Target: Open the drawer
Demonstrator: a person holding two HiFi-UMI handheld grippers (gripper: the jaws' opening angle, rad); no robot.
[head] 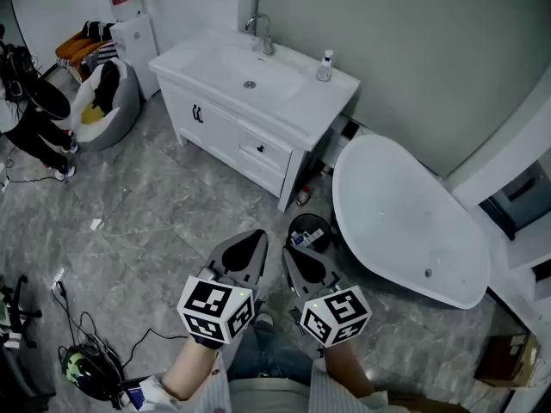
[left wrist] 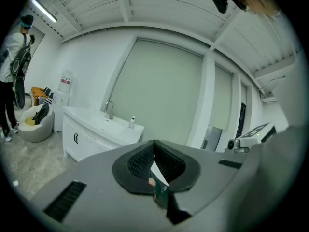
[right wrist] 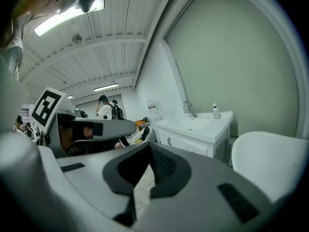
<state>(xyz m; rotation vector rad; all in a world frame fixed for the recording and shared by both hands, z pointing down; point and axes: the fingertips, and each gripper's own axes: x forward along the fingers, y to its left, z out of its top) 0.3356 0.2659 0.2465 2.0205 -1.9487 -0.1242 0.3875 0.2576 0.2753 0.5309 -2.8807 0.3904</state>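
A white vanity cabinet point(head: 225, 127) with a sink stands across the room, far from both grippers. Its drawer point(head: 273, 155) is closed and carries a small dark handle point(head: 261, 150); a second drawer front sits below it. My left gripper point(head: 257, 235) and right gripper point(head: 289, 250) hover side by side low in the head view, pointing toward the cabinet, both shut and holding nothing. In the left gripper view the shut tips point(left wrist: 154, 142) sit right of the cabinet point(left wrist: 89, 135). In the right gripper view the tips point(right wrist: 148, 144) sit left of the cabinet point(right wrist: 190, 135).
A white bathtub point(head: 405, 222) leans right of the cabinet, with a black bin point(head: 308, 231) in front of it. A faucet point(head: 263, 33) and soap bottle point(head: 325, 65) stand on the vanity top. A round bag chair point(head: 108, 101), a person point(head: 34, 123) and floor cables point(head: 86, 351) are at left.
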